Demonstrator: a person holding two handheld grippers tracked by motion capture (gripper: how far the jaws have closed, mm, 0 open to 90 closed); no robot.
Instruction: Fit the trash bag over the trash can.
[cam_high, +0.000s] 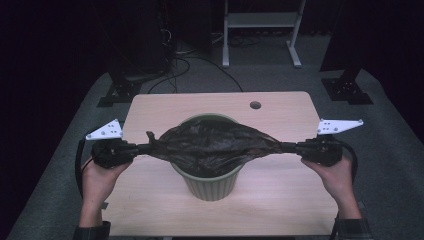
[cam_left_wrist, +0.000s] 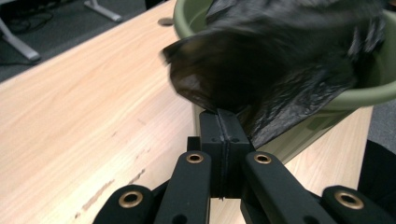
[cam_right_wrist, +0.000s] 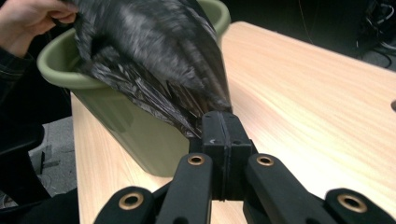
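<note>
Plastic of a black bin bag (cam_high: 212, 145) is stretched sideways above the counter (cam_high: 280, 112), its long axis running from left to right across the mouth of a green bin (cam_high: 212, 185). The bag is held between both tongs: the left tongs (cam_high: 142, 148) are pinched on its left end, the right tongs (cam_high: 289, 147) on its right end. Its middle sags into the bin, which stands upright on the counter; whether anything else lies inside cannot be told, since the bag covers the opening.
</note>
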